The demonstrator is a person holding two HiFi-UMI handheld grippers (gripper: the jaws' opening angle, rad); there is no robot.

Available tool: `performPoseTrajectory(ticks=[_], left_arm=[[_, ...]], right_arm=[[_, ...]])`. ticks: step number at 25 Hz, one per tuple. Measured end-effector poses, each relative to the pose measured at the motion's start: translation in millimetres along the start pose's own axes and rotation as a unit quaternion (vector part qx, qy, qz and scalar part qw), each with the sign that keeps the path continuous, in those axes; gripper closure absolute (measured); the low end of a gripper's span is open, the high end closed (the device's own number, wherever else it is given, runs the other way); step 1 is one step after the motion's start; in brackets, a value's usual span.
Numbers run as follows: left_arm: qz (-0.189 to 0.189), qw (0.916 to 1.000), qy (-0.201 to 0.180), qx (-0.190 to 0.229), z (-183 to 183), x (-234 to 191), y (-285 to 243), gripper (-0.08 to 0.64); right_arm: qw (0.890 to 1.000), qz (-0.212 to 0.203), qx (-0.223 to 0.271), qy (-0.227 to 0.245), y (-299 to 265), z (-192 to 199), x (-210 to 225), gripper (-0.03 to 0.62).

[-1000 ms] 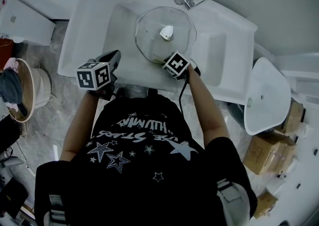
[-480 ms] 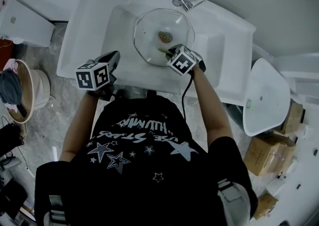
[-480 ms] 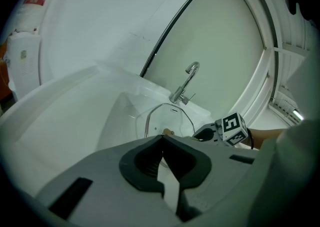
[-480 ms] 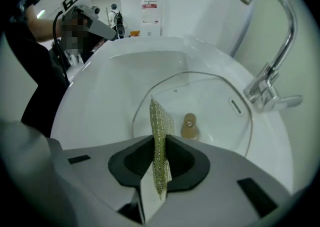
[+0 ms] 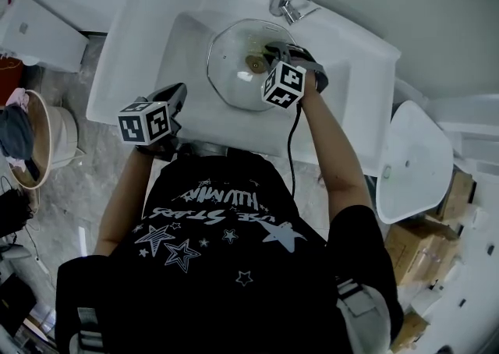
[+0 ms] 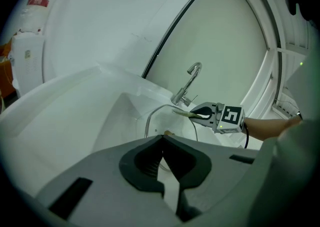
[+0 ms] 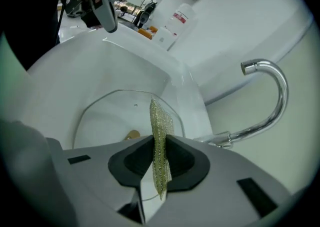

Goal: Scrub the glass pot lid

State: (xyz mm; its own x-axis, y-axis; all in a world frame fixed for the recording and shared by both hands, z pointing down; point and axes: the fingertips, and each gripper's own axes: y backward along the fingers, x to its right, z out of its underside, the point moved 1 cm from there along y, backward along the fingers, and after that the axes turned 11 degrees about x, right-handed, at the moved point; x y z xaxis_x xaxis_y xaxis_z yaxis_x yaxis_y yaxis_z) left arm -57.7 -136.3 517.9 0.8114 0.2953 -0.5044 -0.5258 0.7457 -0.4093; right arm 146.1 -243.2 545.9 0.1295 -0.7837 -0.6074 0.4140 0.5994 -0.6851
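The glass pot lid (image 5: 228, 72) lies in the white sink (image 5: 132, 48), directly below the right gripper (image 7: 160, 146). The jaws of this gripper are clamped on a thin glittery scouring cloth (image 7: 161, 121) (it stands on edge between them). The faucet (image 7: 270, 96) is ahead of it, to the right. The left gripper (image 6: 162, 141) has its jaws pressed together with nothing between them. It is at the sink's front edge, left of the right gripper and apart from the lid.
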Motion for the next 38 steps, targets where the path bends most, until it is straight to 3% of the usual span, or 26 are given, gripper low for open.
performPoseTrajectory(ticks=[3, 12, 18, 24, 30, 38], left_arm=[[-0.010, 0.9999, 0.003, 0.004, -1, -3, 1, 0.551], [-0.031, 0.9995, 0.006, -0.001, 3, -9, 5, 0.551], [-0.026, 0.9996, 0.002, -0.009, 5, -6, 3, 0.551], [-0.011, 0.9998, 0.000, -0.017, 7, -1, -1, 0.551], [0.008, 0.9997, -0.004, -0.024, 6, 6, -8, 0.551], [0.038, 0.9982, -0.027, -0.038, 1, 16, -19, 0.551]], right_arm=[[0.999, 0.013, 0.001, 0.043, -10, 2, 9, 0.525], [0.998, -0.009, -0.008, 0.061, -26, 26, 3, 0.525], [1.000, -0.001, -0.009, -0.016, -18, 42, -6, 0.525], [0.996, 0.004, -0.043, -0.076, -10, 61, -33, 0.523], [0.983, 0.005, -0.054, -0.175, 1, 74, -63, 0.523], [0.968, -0.017, -0.070, -0.241, 7, 71, -93, 0.522]])
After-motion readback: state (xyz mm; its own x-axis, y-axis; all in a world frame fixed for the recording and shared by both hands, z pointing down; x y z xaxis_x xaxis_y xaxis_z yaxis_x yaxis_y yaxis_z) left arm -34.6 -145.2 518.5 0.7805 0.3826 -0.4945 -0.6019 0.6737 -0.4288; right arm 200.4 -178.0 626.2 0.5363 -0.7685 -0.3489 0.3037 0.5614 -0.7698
